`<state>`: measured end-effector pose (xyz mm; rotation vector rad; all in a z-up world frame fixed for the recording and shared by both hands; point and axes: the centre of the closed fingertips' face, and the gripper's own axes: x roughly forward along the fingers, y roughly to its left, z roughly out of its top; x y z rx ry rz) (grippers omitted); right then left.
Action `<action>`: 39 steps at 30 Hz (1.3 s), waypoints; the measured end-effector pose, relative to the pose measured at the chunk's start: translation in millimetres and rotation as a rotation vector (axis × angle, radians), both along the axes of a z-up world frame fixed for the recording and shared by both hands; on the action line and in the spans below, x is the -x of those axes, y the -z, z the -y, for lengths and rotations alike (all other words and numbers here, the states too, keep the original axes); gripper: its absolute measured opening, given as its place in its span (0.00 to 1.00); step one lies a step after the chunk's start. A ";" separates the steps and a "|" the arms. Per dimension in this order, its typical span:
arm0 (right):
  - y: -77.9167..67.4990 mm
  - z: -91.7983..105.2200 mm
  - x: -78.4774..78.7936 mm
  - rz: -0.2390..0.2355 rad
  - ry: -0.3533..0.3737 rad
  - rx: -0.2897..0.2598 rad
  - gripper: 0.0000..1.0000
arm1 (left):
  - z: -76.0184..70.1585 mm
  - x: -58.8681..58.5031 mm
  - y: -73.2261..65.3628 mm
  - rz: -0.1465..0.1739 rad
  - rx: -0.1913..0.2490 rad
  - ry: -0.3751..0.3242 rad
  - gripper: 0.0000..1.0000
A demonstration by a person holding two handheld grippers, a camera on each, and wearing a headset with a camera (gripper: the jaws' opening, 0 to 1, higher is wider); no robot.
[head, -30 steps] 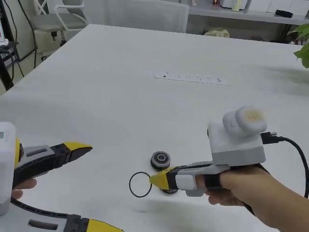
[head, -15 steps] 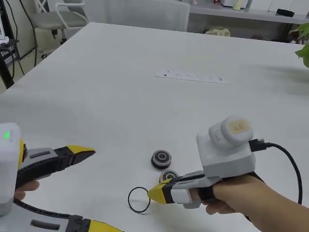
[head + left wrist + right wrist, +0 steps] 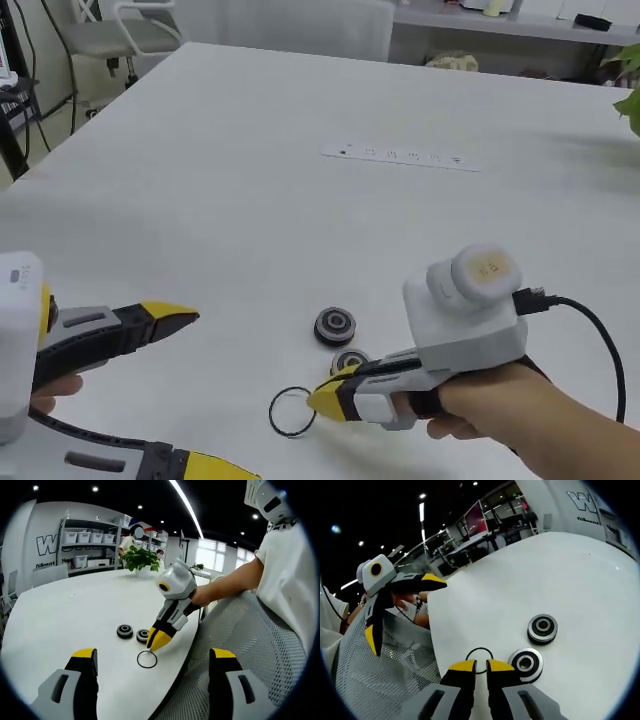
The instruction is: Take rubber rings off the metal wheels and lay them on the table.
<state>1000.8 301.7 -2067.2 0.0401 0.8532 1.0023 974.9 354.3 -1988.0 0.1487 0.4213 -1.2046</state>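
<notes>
A thin black rubber ring [image 3: 290, 411] [image 3: 147, 659] [image 3: 479, 649] lies flat on the white table [image 3: 250, 200], pinched at its edge by my right gripper [image 3: 320, 400] [image 3: 157, 641] [image 3: 481, 666], whose yellow-tipped jaws are closed together. Two metal wheels sit just beyond it, one far [image 3: 334, 326] [image 3: 124, 631] [image 3: 542, 628] and one near [image 3: 350, 361] [image 3: 143, 635] [image 3: 525, 663], close beside the right gripper's jaws. My left gripper [image 3: 200, 393] [image 3: 153, 655] [image 3: 402, 607] hovers to the left at the table's near edge, jaws wide open and empty.
A white power strip [image 3: 398, 157] lies flat in the middle of the table. Chairs [image 3: 120, 35] stand past the far left corner. A mesh chair back [image 3: 235, 630] is near the table edge. A potted plant [image 3: 140, 560] stands on the table's far side.
My right gripper has drawn back toward the table's near edge, taking the ring with it away from the near wheel. The left gripper has stayed open and in place.
</notes>
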 end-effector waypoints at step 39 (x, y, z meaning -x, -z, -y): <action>-44.5 50.0 -57.1 0.065 0.298 -0.160 0.08 | 3.2 3.3 -3.8 0.023 -0.003 0.040 0.90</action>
